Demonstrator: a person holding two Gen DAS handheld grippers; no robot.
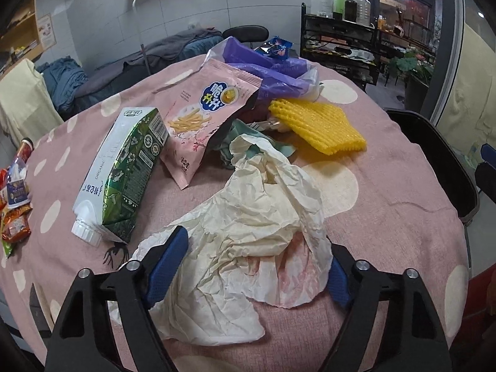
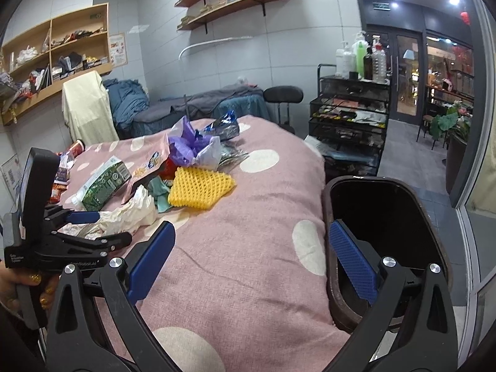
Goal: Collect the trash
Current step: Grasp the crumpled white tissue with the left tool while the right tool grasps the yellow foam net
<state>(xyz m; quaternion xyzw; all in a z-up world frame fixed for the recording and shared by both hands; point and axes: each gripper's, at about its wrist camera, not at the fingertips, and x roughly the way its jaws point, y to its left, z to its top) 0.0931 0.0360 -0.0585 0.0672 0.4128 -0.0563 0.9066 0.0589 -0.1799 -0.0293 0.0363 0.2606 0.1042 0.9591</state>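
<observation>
A crumpled cream paper wrapper lies on the pink dotted tablecloth. My left gripper is open with its blue pads on either side of the wrapper's near end. Behind it lie a green and white carton, a pink snack bag, yellow foam netting and a purple plastic bag. My right gripper is open and empty over the table's right edge, beside the black trash bin. The left gripper and wrapper show in the right wrist view.
Small snack packets lie at the table's left edge. A blue wrapper lies at the far side. A black chair and a black cart with bottles stand beyond the table. The bin also shows in the left wrist view.
</observation>
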